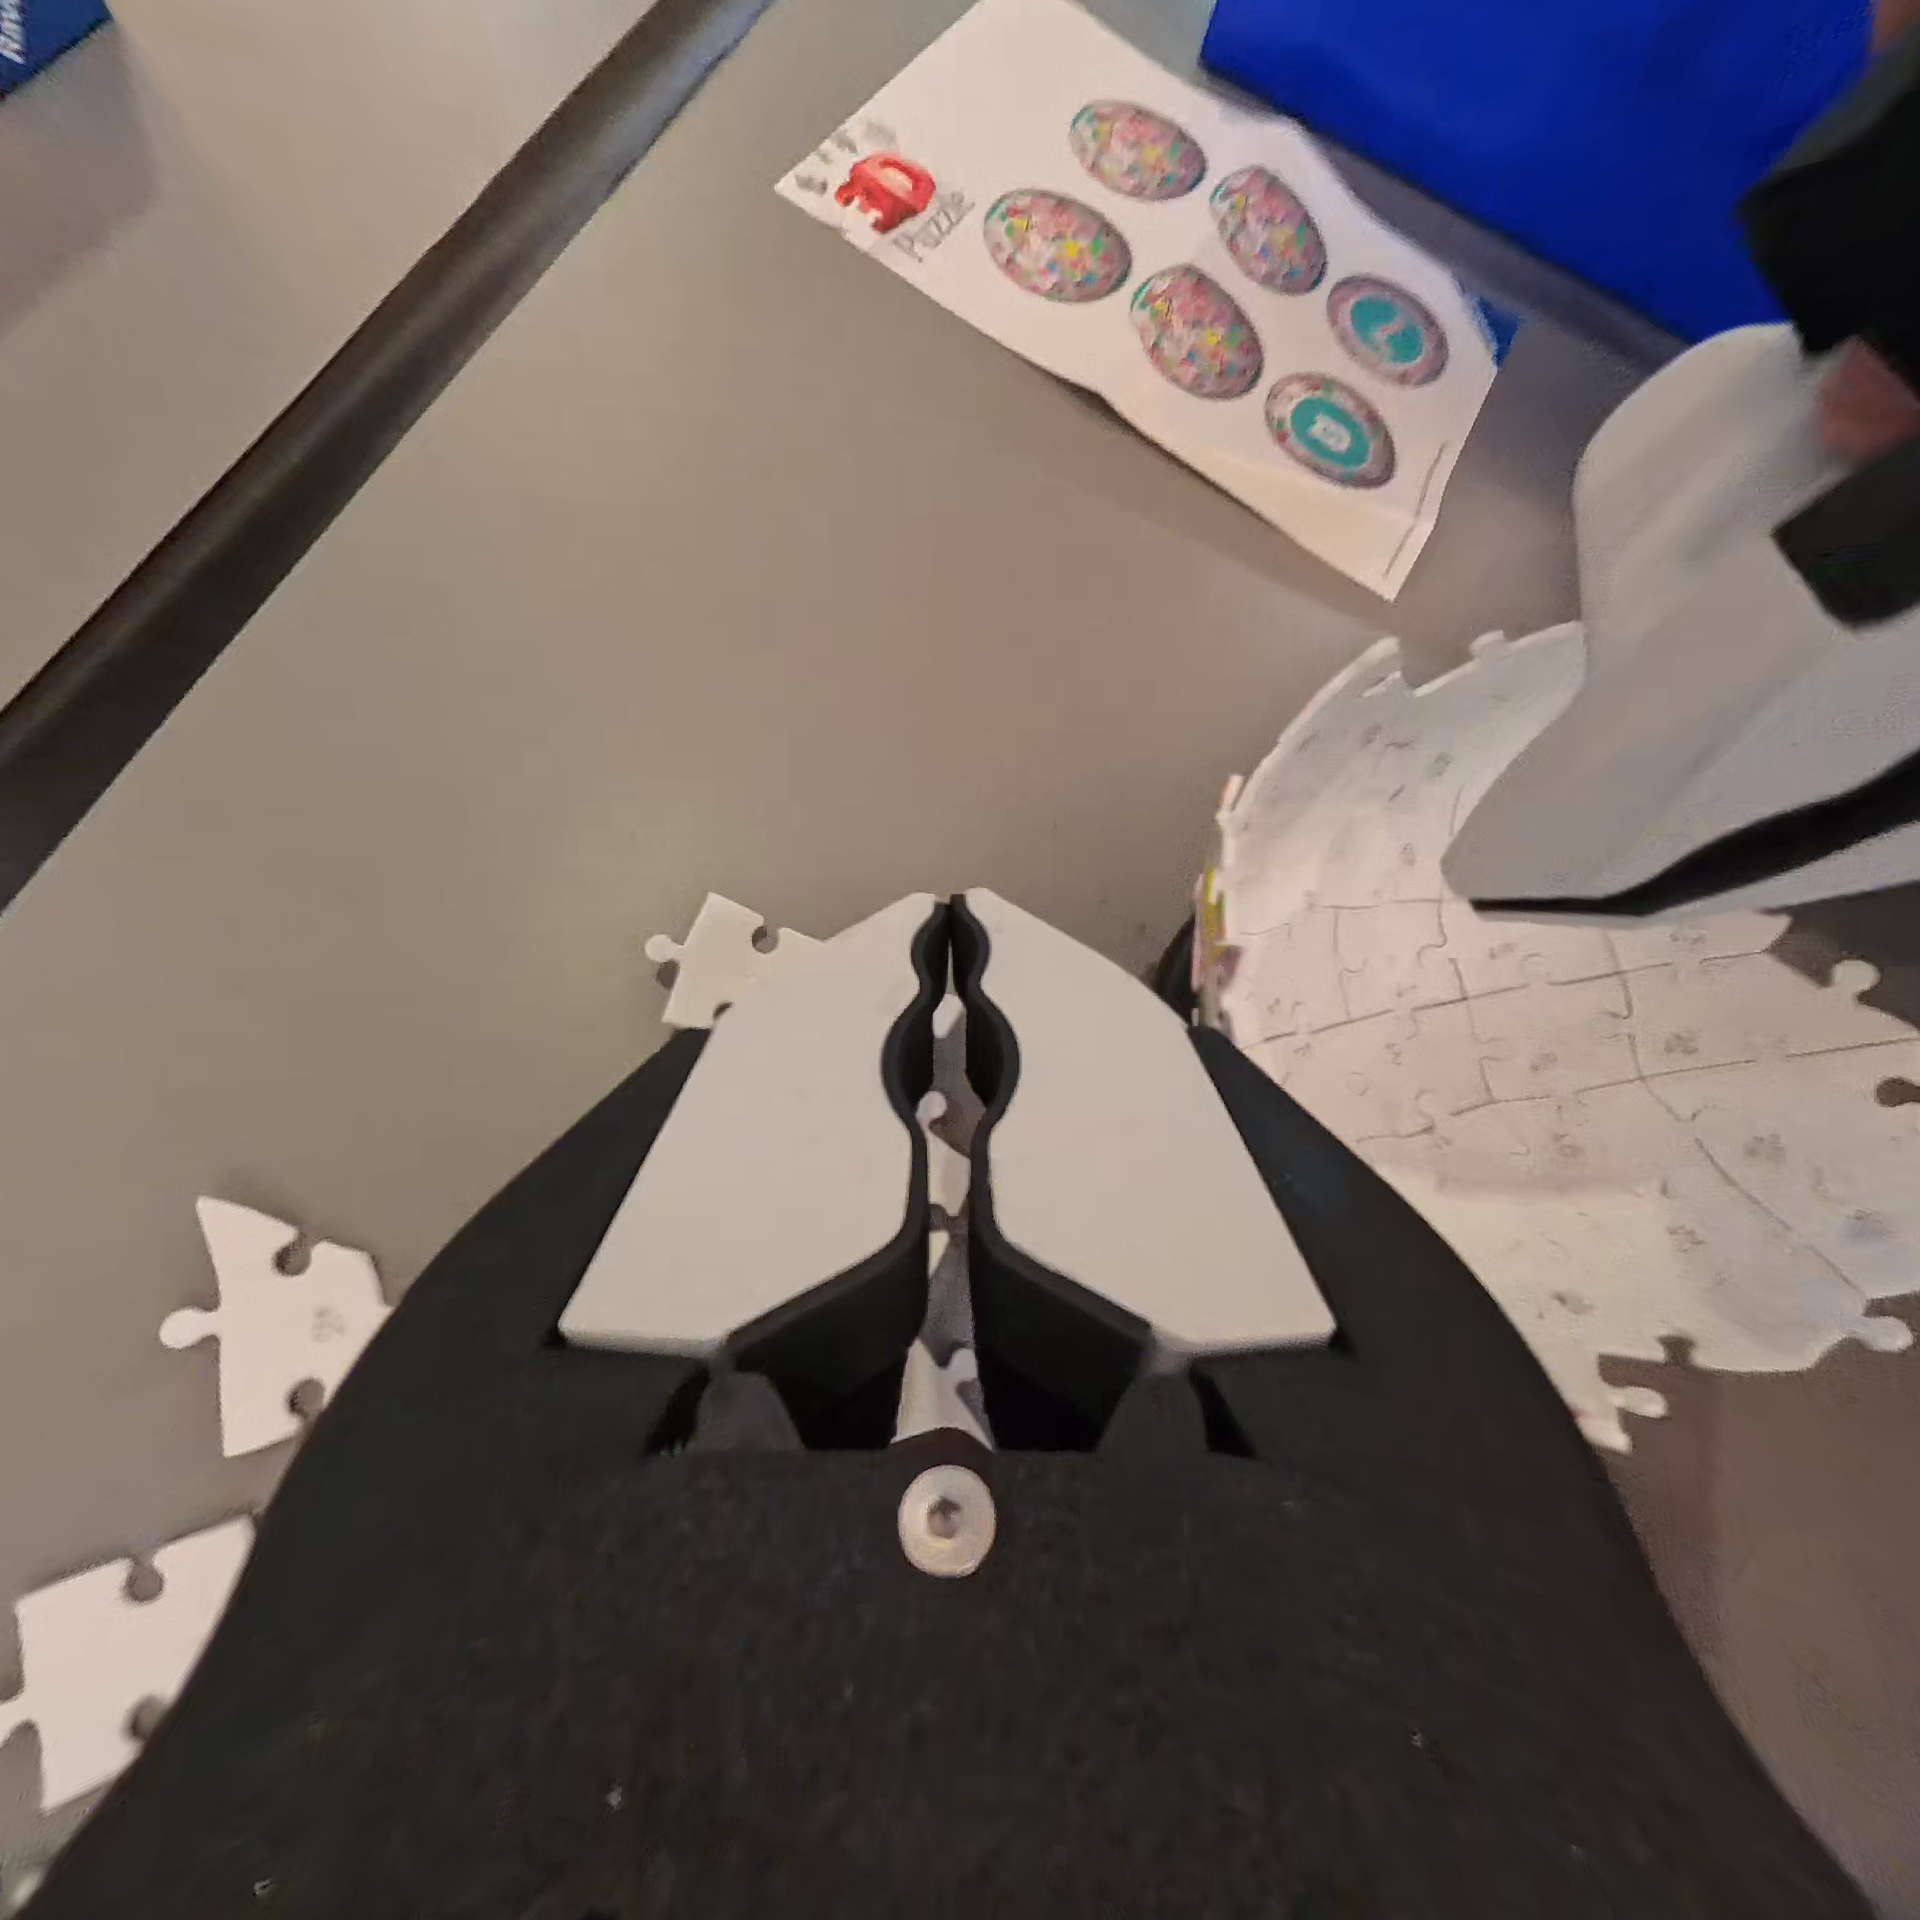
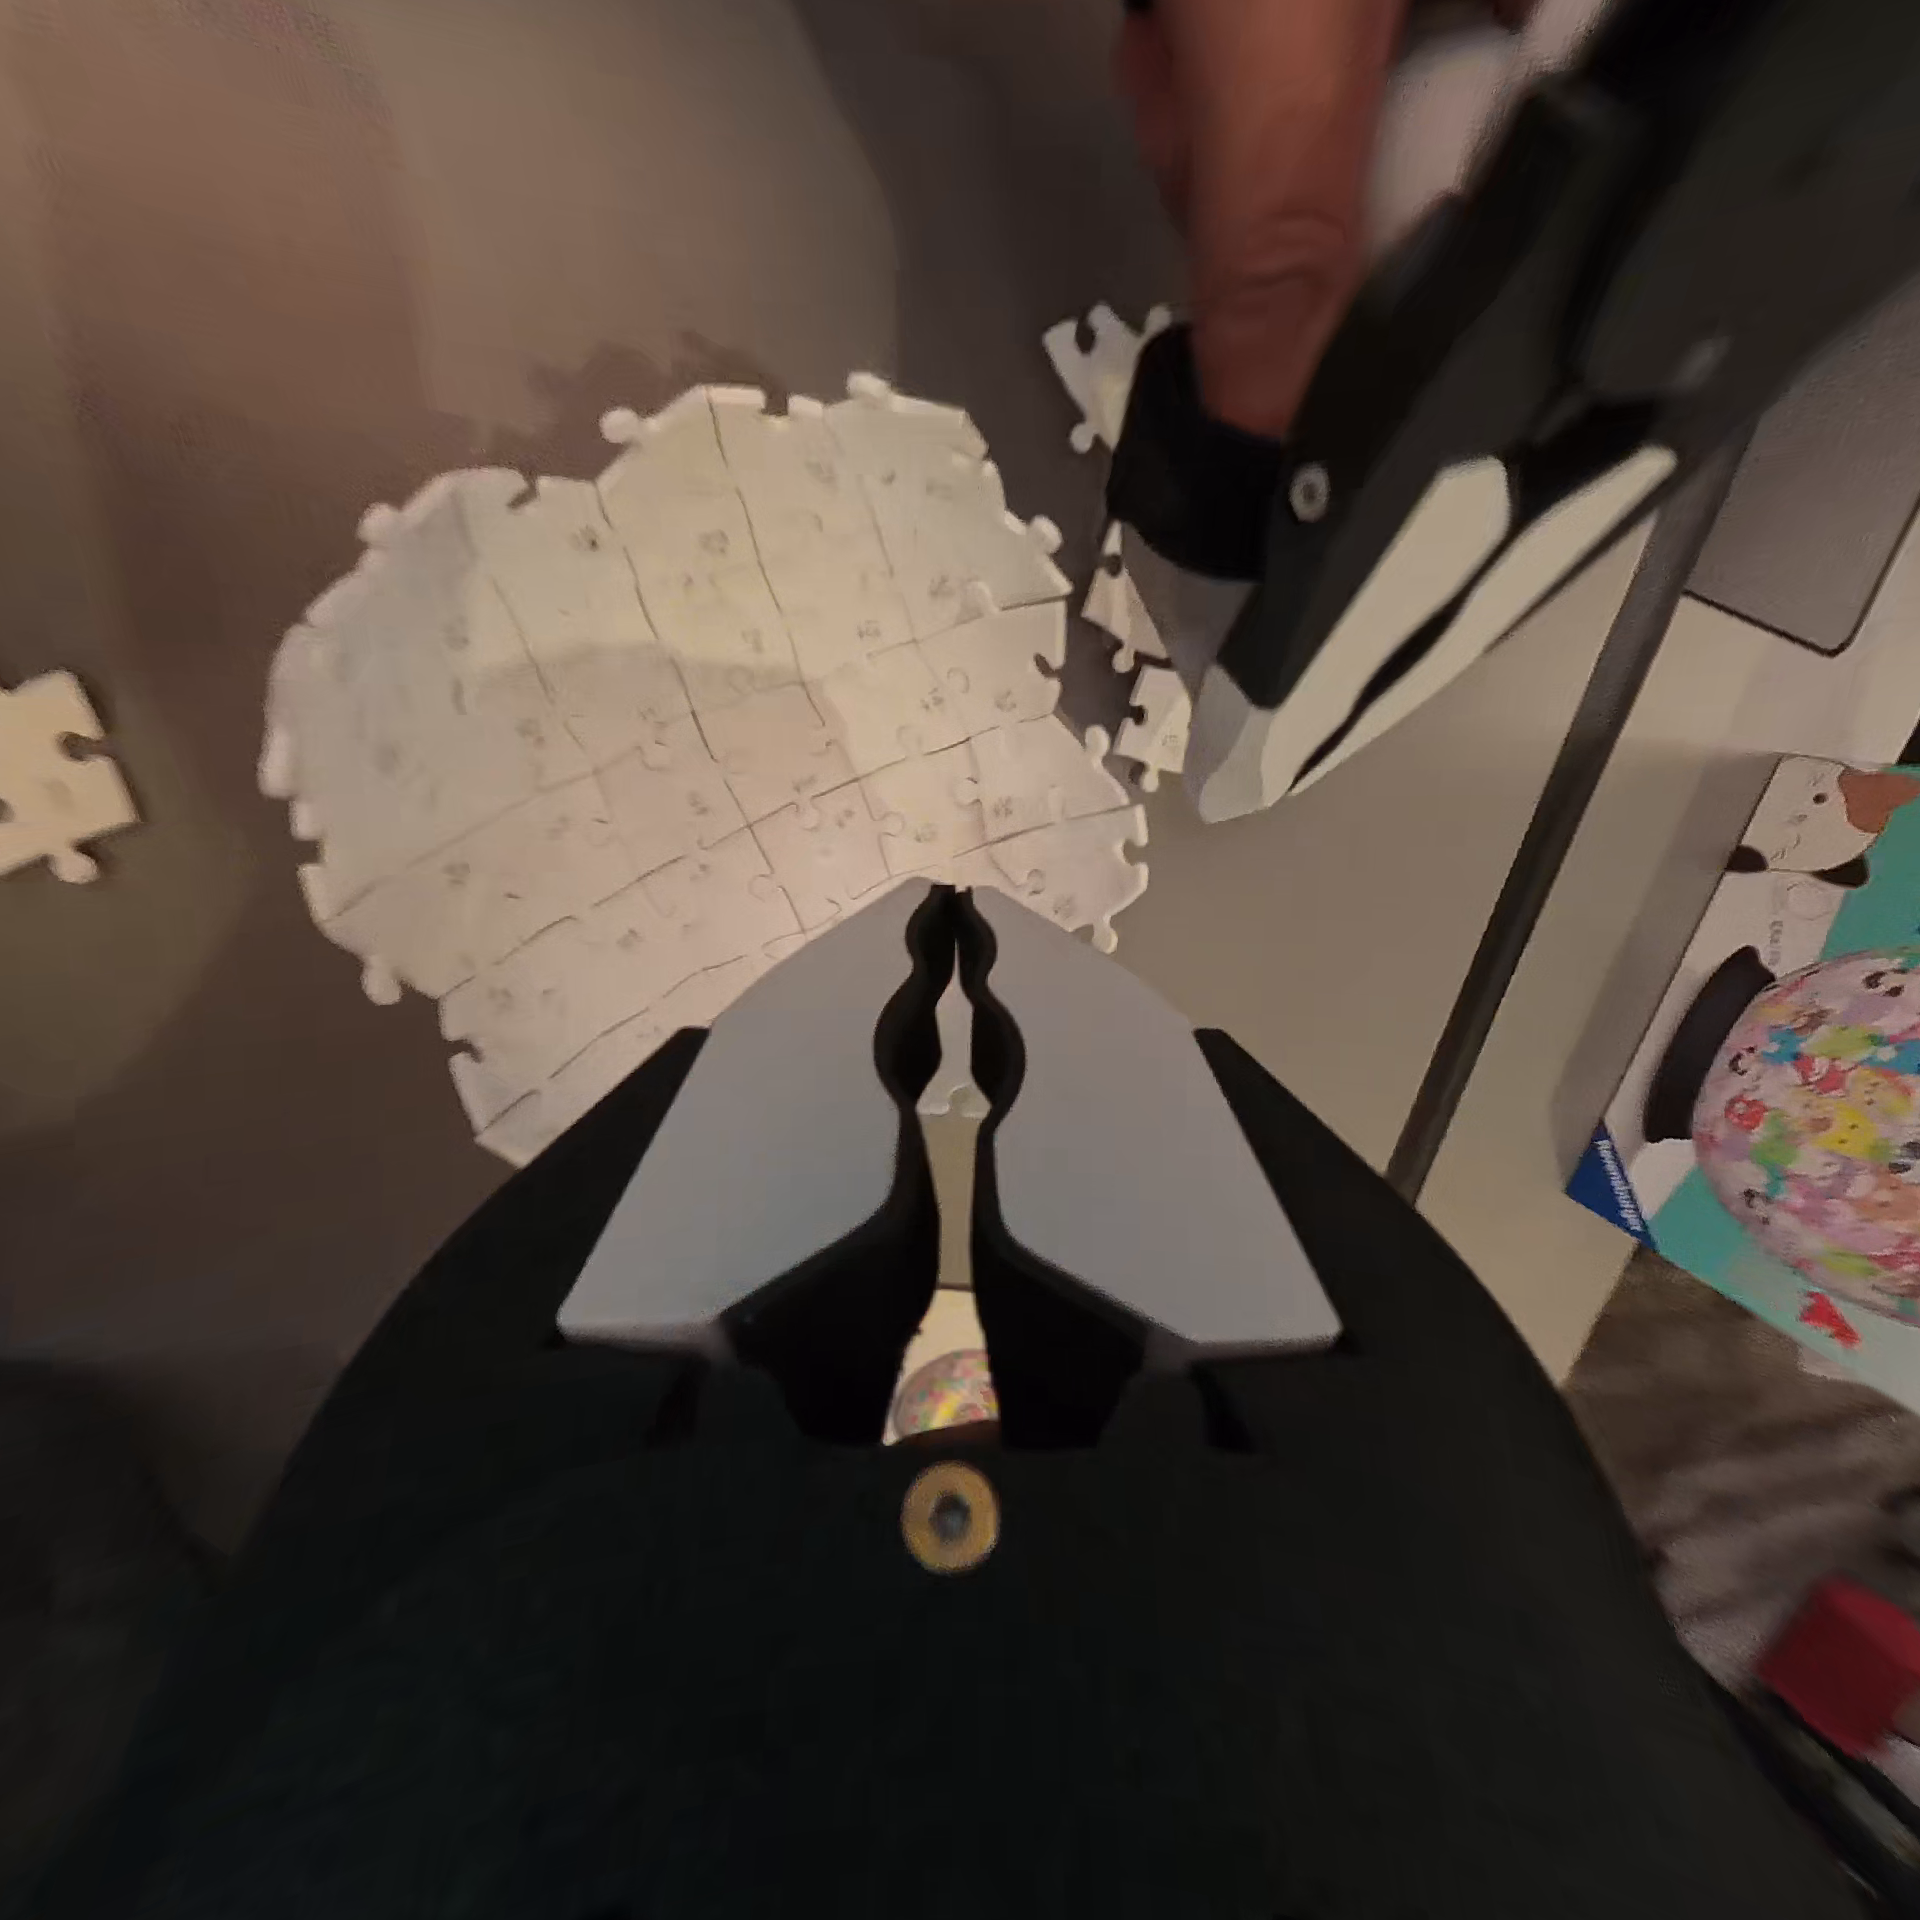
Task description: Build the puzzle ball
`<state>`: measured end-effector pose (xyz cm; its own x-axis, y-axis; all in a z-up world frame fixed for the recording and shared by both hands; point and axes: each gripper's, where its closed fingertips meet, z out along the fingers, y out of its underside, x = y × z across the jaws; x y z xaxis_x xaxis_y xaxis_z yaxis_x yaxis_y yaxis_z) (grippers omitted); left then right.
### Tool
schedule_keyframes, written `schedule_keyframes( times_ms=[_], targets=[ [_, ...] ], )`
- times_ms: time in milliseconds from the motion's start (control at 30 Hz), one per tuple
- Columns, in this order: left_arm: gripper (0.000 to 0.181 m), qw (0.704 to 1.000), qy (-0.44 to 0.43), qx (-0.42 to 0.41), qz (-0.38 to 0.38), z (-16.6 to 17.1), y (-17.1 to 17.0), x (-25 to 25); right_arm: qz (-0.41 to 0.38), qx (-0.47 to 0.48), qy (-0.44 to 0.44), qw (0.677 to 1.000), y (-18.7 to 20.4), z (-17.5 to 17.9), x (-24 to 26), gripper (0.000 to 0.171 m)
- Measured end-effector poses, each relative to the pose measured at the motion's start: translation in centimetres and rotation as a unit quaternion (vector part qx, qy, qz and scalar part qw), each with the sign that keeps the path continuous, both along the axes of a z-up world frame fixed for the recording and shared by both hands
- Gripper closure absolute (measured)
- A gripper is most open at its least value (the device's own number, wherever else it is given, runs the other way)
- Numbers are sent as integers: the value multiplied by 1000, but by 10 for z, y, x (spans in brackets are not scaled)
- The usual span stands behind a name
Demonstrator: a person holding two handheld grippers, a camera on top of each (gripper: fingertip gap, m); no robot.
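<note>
Table (image 1: 623, 623) first: grey, wide, carrying everything. On it lies my instruction sheet (image 1: 1143, 301), and a blue box (image 1: 1507, 135) sits beyond that. Off the table's edge, in the right wrist view, the puzzle carton (image 2: 1787, 1174) rests on a lower surface.

Next in size is the shell (image 2: 675, 727), the curved, part-built section of the ball, white inner side toward the camera. My right gripper (image 2: 951, 914) has its tips pressed together at the shell's lower edge; it looks to be pinching that rim, though the contact itself is hidden behind the tips. In the left wrist view the shell sits at the right, with that gripper reaching over it.

Loose pieces (image 1: 270, 1340) lie white-side up to the left and beneath my left gripper (image 1: 951, 914). Its jaws are all but closed, meeting at the tips. A piece (image 1: 717, 966) shows just past the left finger, but I cannot tell whether it is gripped or only lying underneath.

I judge the step to be fetching the next piece for the shell's open edge. To do it well, I should keep the right grip steady so the curve does not flex apart, check the marking on the piece's back, then bring tab to socket along the curve and press gently.
</note>
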<state>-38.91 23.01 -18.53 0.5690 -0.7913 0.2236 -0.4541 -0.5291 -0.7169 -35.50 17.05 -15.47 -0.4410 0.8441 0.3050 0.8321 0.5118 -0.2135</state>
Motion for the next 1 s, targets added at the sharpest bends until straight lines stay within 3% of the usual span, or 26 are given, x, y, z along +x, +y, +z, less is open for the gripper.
schedule_keyframes(
  times_ms=[267,600,1000],
  targets=[
    [181,997,19,-36,-62,-21,-4,12,13,32,-118,992,10,-28,-5,171],
    [181,989,34,-65,-130,-30,-5,30,10,59,-137,989,20,-36,-5,171],
    [181,990,56,-62,-117,-33,2,24,15,68,-120,990,21,-34,-12,171]
  ],
)
